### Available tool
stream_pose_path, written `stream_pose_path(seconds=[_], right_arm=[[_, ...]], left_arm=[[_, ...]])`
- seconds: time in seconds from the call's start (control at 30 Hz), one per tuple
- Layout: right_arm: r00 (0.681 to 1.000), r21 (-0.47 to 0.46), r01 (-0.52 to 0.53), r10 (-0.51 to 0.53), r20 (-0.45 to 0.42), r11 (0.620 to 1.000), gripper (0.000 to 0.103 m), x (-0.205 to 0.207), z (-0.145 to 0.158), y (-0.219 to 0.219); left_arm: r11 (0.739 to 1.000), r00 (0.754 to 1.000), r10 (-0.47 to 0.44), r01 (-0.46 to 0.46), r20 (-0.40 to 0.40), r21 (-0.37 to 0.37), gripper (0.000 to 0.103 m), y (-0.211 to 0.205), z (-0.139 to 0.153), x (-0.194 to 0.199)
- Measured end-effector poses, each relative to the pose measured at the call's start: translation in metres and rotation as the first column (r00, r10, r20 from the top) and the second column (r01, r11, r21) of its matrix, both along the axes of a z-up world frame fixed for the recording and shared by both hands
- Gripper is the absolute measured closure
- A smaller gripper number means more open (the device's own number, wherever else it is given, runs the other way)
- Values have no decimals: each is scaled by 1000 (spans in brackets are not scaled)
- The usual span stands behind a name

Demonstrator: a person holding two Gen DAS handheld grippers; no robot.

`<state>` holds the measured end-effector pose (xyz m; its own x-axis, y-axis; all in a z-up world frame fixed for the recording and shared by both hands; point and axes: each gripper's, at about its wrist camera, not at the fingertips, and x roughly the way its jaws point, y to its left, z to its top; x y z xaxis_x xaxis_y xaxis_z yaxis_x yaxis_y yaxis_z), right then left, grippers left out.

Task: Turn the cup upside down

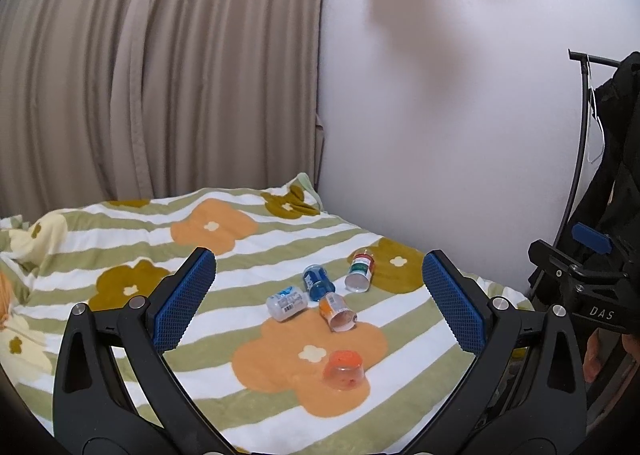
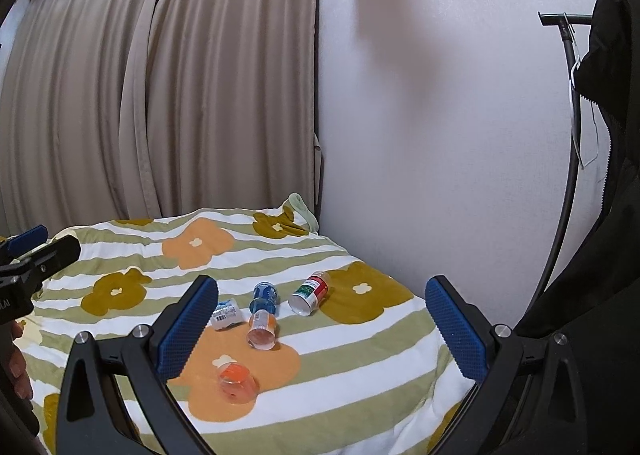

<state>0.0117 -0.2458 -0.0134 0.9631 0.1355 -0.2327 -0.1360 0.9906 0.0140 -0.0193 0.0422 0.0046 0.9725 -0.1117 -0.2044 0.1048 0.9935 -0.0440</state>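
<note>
"DAS" reads on the right gripper [image 1: 576, 255]; the orange cup [image 1: 345, 370] sits low centre, upside down, between the left gripper [image 1: 320, 301]'s wide-open jaws; the right's gape too.

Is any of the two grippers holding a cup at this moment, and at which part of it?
Nothing is held. The left gripper and the right gripper are both open and empty above the bed; the small orange transparent plastic cup stands upside down on the flowered blanket.

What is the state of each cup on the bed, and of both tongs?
Orange cup: upside down, mouth on the blanket.
Peach-labelled cup: on its side.
Blue cup: on its side.
White cup: on its side.
Red-green cup: on its side.
Left tongs: open, empty.
Right tongs: open, empty.
</note>
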Motion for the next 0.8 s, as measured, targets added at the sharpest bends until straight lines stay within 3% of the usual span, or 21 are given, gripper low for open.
stream_pose_path(seconds=[0.8], right_arm=[[1000,8,-5,5,-10,1000,0,-6,-2,6]], left_arm=[[999,999,-33,33,-7,28,0,-16,-1,2]])
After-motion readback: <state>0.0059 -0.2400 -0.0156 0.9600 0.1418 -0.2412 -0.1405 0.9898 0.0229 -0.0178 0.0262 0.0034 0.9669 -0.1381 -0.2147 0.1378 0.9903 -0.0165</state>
